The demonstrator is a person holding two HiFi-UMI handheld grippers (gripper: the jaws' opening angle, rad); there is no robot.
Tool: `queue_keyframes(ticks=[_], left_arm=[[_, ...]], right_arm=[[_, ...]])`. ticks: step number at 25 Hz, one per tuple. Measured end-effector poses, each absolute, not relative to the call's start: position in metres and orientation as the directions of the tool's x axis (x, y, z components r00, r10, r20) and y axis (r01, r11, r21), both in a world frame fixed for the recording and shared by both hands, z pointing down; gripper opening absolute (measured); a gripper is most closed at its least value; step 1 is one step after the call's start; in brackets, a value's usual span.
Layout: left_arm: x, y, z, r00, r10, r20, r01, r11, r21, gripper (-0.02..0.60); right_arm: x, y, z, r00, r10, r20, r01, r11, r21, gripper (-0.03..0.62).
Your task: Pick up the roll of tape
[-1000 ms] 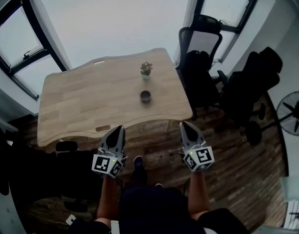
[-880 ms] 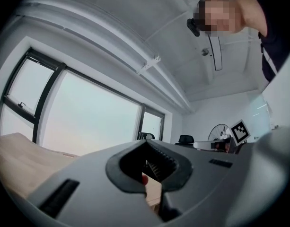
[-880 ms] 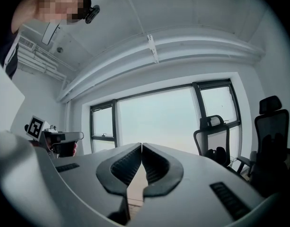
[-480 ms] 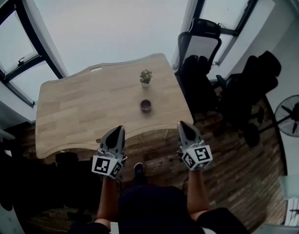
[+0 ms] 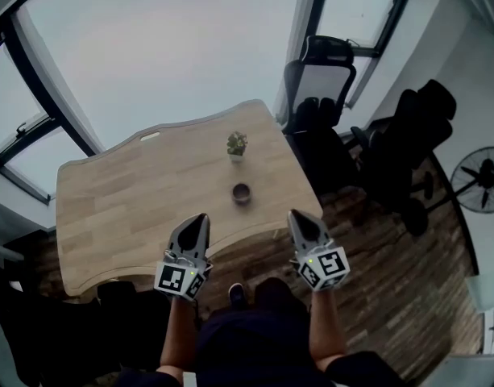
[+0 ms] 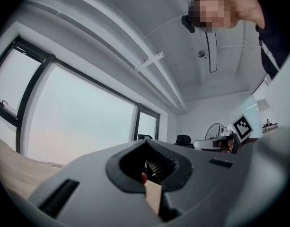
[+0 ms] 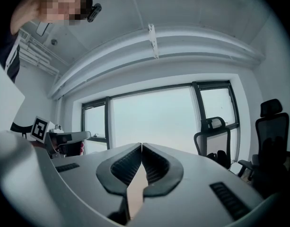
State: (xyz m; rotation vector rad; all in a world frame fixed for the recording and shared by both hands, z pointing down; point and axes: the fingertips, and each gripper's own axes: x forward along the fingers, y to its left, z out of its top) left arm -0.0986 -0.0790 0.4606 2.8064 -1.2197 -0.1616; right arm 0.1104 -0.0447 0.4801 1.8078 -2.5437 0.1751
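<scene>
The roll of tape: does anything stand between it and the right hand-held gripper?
Nothing visible does. Only bare table lies between the roll of tape and the shut right hand-held gripper near the table's front edge. The small potted plant stands beyond the roll.

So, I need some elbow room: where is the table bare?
The table is bare over its left half, from the left edge across to the plant and the tape. A narrower strip runs between those two and the right edge. Past that edge it is crowded, where chairs stand close.
</scene>
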Motion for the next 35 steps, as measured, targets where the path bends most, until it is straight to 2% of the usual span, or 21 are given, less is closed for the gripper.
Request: queue_keyframes(ticks=[17, 29, 35], left_arm=[[-0.094, -0.147, 0.476, 0.67, -0.741, -0.053, -0.729, -0.669, 0.143, 0.006], [-0.088, -0.182, 0.481, 0.628, -0.778, -0.026, -0.771, -0.626, 0.115, 0.006], [-0.081, -0.188, 0.478, 0.634, -0.773, -0.022, -0.768, -0.632, 0.104, 0.006]], right_arm=[[0.103, -0.123, 0.506, -0.382, -0.915, 0.132, -0.924, 0.375, -0.075, 0.006], [0.118, -0.168, 0.516, -0.383, -0.909, 0.164, -0.923, 0.375, -0.082, 0.006], [0.115, -0.185, 0.533, -0.427, -0.881, 0.202, -0.904, 0.419, -0.082, 0.008]])
